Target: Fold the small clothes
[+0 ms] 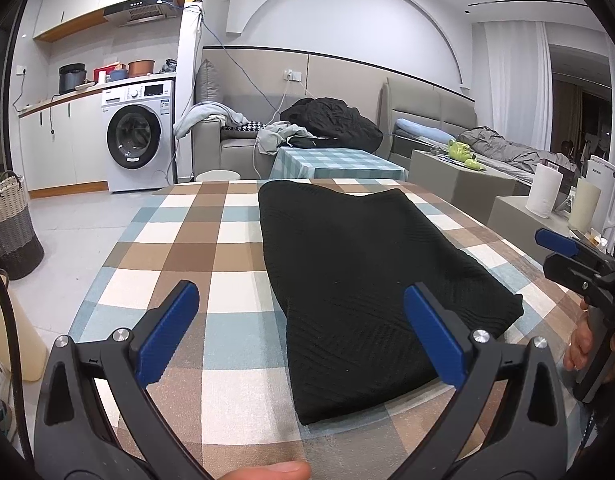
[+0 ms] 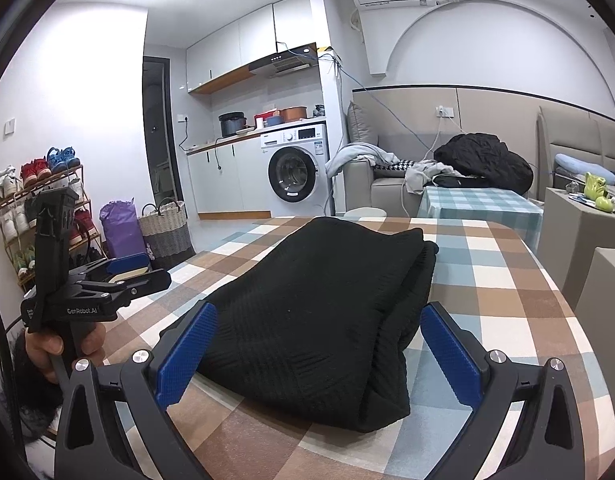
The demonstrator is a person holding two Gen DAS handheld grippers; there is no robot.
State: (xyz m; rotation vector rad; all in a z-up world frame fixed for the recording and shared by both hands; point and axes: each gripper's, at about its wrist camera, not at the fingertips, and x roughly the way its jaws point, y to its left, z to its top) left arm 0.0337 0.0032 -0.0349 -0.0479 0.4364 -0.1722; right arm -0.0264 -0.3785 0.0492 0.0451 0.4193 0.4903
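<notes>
A black knitted garment (image 1: 359, 276) lies folded into a long rectangle on the checked tablecloth (image 1: 211, 248); it also shows in the right wrist view (image 2: 319, 312). My left gripper (image 1: 303, 312) is open and empty, above the table near the garment's near left edge. My right gripper (image 2: 319, 340) is open and empty, its blue fingers (image 2: 187, 356) standing either side of the garment's near end without touching it. Each gripper shows in the other's view: the right one at the right edge (image 1: 563, 252), the left one at the left (image 2: 127, 270).
A second table with a teal checked cloth (image 1: 335, 162) stands beyond. A sofa with a black jacket (image 1: 331, 120) is behind it. Grey boxes with a paper roll (image 1: 543, 194) stand to the right. A washing machine (image 1: 137, 136) and woven basket (image 1: 11, 224) are on the left.
</notes>
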